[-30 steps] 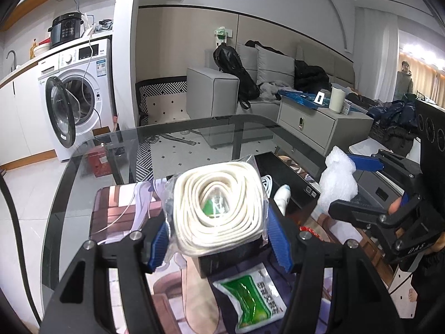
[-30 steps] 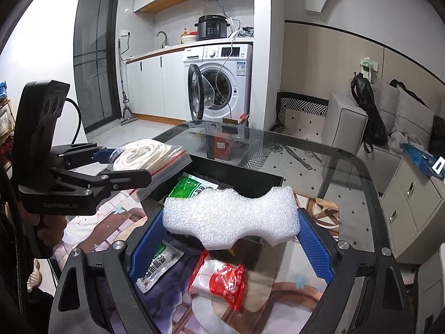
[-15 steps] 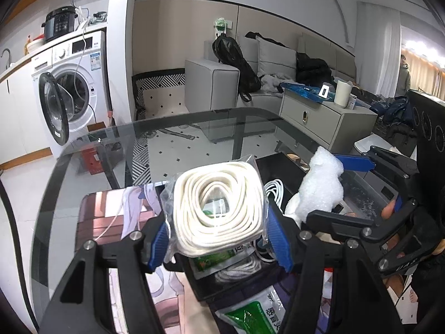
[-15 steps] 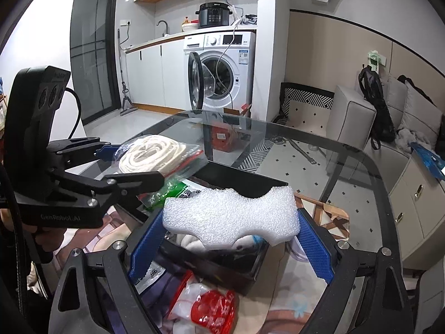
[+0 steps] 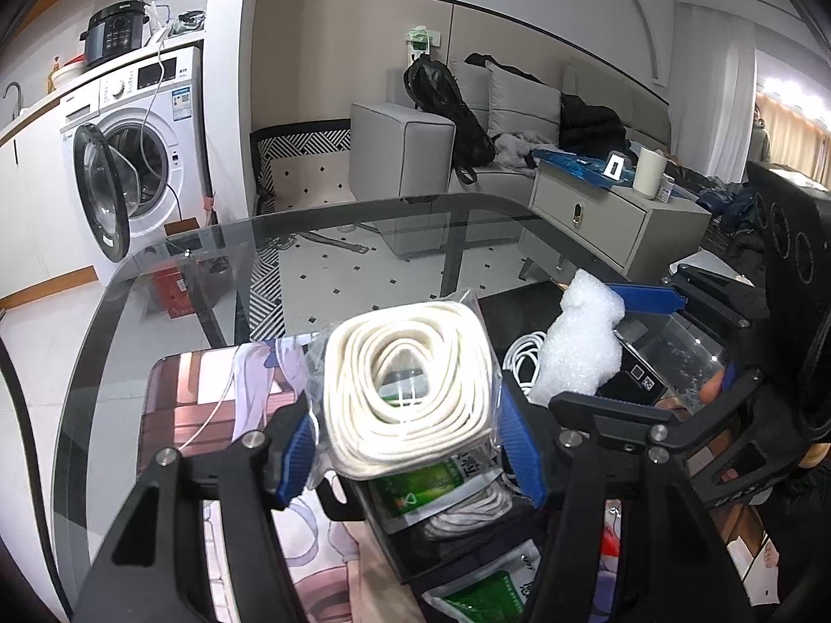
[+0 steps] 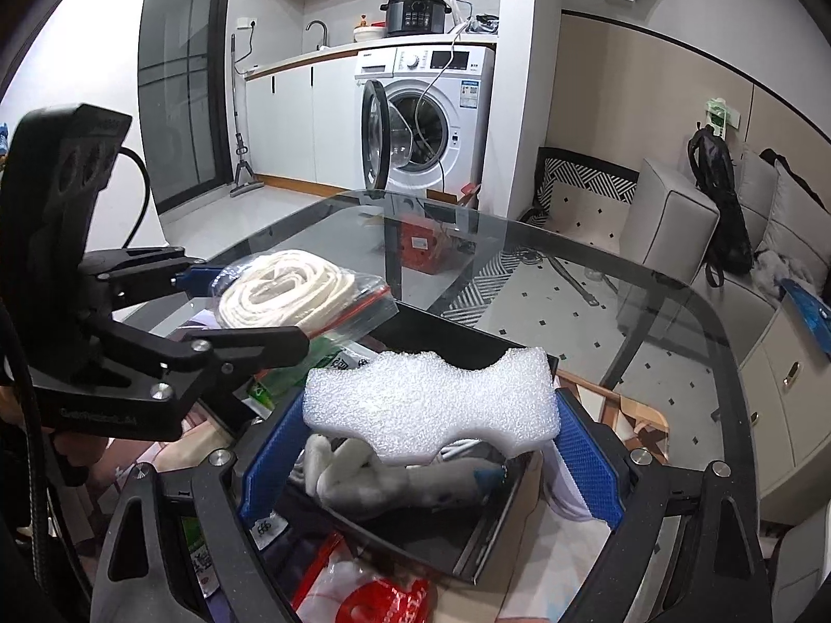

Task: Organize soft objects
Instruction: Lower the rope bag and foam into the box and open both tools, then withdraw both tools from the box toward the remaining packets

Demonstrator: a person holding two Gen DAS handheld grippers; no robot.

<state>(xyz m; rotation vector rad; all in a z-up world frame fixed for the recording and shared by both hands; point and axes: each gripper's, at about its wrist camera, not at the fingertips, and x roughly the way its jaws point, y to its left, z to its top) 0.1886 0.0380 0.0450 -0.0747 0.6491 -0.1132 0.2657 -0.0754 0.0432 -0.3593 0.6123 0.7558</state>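
— White foam, is that what the right gripper (image 6: 428,459) has?

— Yes, a wavy-edged foam piece (image 6: 431,405), pinched flat between the two blue pads (image 6: 270,459). It hangs right above the black box (image 6: 467,545). A second ago the box lay further ahead of the gripper and the red packet (image 6: 363,599) sat under the foam; now the box is directly beneath, with a pale soft bundle (image 6: 374,477) showing inside it, and the red packet has slid to the near edge of the view.

— And the left gripper (image 5: 407,446)?

— Clamped on the clear bag of coiled white rope (image 5: 410,389), one blue pad on each side. It too has come forward: earlier a green packet (image 5: 431,483) on the mat lay below the fingers, now the box's near corner (image 5: 394,560) is under the bag, with a green packet and white cord (image 5: 519,363) inside it.

— How do the two stand to each other?

— Side by side over the box. From the left view the foam (image 5: 581,353) is just to the right of the bag; from the right view the bag (image 6: 291,285) is to the left and slightly ahead. The printed mat (image 5: 208,394) lies under the box on the glass table (image 5: 337,259).
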